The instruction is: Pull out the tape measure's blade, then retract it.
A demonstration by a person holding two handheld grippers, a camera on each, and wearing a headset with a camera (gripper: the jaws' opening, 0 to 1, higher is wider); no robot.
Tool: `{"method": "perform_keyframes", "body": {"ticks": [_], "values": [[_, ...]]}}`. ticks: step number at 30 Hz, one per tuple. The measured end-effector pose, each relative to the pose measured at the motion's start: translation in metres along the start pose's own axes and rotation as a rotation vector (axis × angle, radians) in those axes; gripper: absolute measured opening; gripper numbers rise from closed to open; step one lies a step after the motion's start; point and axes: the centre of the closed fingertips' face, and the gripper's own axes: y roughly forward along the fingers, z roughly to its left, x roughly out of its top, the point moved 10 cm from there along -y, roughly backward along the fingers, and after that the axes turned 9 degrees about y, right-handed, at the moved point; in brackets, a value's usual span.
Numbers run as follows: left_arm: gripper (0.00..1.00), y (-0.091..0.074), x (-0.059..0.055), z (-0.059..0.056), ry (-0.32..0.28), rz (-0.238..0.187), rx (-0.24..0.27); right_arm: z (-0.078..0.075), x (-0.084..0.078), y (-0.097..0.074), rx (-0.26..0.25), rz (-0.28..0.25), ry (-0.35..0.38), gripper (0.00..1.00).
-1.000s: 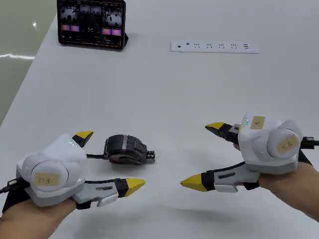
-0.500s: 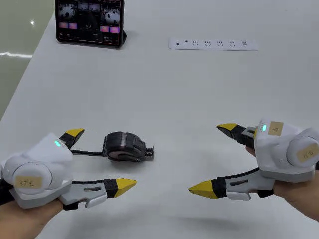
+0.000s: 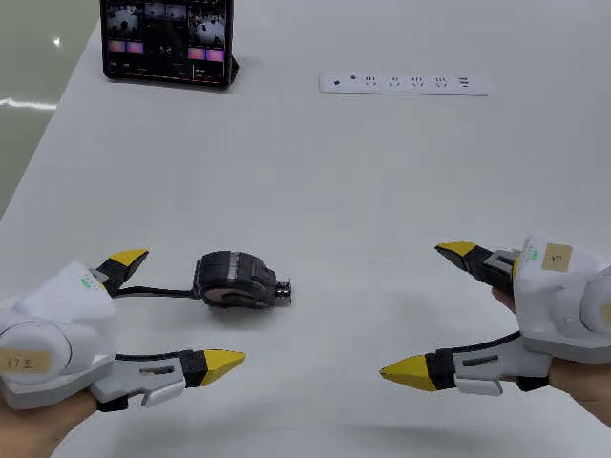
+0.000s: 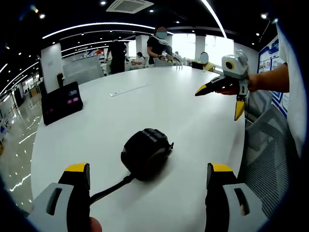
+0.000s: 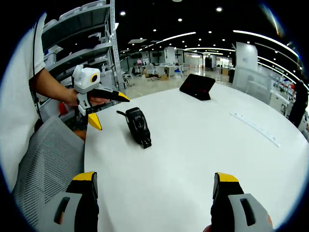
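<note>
tape measure just ahead of left gripper, jaws apart

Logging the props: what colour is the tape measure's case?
Black; the tape measure shows best in the left gripper view.

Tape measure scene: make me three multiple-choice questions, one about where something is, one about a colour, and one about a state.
1. Where on the table does the tape measure lie?
A. Just ahead of the left hand-held gripper.
B. Clamped in the right hand-held gripper.
C. At the far edge.

2. What colour are the jaw tips?
A. Red.
B. Yellow.
C. Green.

3. How do the two hand-held grippers stand?
A. Both shut on the tape measure.
B. Left shut, right open.
C. Both open, holding nothing.

Answers:
1 A: it rests on the table just beyond the left jaws.
2 B: all four tips are yellow.
3 C: both pairs of jaws are spread and touch nothing.
</note>
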Motion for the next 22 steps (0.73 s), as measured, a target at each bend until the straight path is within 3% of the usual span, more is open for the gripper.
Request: {"method": "perform_keyframes", "body": {"ticks": [7,9,11,22], "values": [[0.99,-0.001,-0.002,-0.002,0.0,-0.001,-0.018,-0.004,-0.008,-0.009,-0.009,0.011,0.023,0.99],[0.93,-0.002,-0.003,-0.002,-0.01,0.007,-0.032,-0.005,-0.011,-0.012,-0.016,0.015,0.026,0.99],[0.99,-0.001,-0.005,-0.001,-0.001,0.013,-0.024,-0.005,-0.015,-0.015,-0.013,0.024,0.035,0.99],[0.99,-0.008,-0.01,-0.001,0.003,0.028,-0.034,-0.003,-0.029,-0.027,-0.019,0.052,0.057,0.99]]}}
